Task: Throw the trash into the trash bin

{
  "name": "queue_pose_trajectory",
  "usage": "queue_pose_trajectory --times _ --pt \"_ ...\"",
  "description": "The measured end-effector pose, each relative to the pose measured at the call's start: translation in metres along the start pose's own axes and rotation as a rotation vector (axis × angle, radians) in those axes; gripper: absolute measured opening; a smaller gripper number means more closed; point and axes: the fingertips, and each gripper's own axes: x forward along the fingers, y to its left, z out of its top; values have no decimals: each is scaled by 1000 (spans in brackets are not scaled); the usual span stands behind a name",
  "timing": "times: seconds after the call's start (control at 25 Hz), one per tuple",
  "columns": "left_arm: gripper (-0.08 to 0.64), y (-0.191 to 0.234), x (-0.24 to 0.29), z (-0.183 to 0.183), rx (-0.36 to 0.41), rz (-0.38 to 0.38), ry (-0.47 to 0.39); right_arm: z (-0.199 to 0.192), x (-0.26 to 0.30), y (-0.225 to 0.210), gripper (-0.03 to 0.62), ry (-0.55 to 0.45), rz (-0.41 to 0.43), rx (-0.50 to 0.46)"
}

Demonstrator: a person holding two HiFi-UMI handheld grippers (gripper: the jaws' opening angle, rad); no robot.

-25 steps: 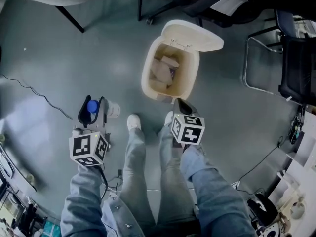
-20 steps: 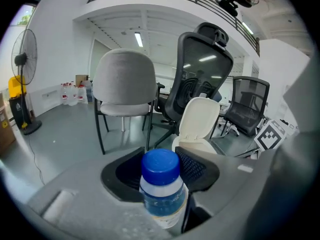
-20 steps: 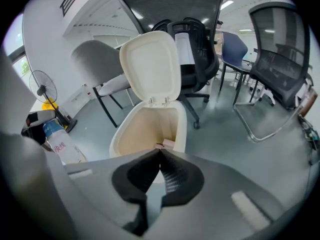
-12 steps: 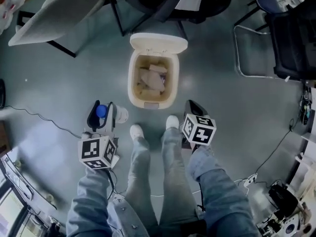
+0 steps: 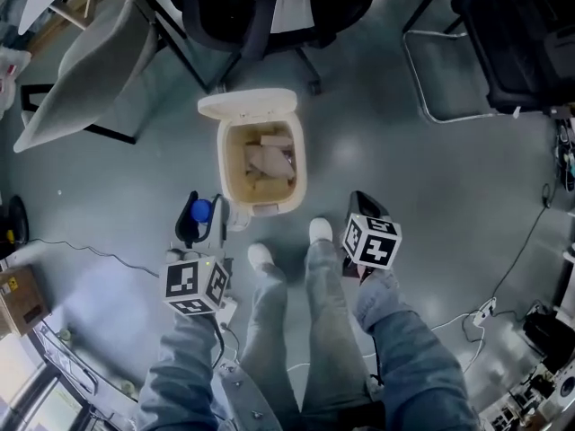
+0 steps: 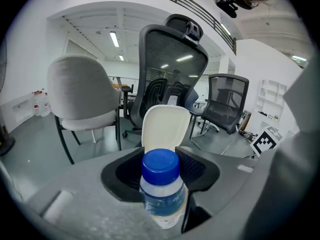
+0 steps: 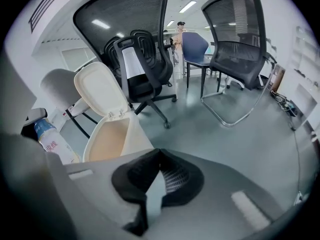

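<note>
A cream trash bin stands on the grey floor with its lid swung up; crumpled paper lies inside. My left gripper is shut on a small plastic bottle with a blue cap, just off the bin's near left corner. In the left gripper view the bottle stands upright between the jaws, with the raised lid behind it. My right gripper hangs to the right of the bin, its jaws shut with nothing in them. The right gripper view shows the bin and the bottle at left.
The person's legs and white shoes stand just before the bin. A black office chair is behind it, a grey shell chair at the back left, a cantilever chair at the back right. Cables trail over the floor.
Both grippers have come forward and up toward the bin, which now sits between them. The bottle stays gripped in the left gripper throughout.
</note>
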Motion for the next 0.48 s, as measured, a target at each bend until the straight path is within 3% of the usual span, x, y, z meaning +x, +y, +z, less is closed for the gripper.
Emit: queue_pose_trajectory --times 0.24,0.48 --pt "199 -19 29 15 -4 -22 -24 3 -1 -26 3 18 -33 5" --pt "199 -20 63 19 -12 38 -46 4 6 -37 4 39 -44 4"
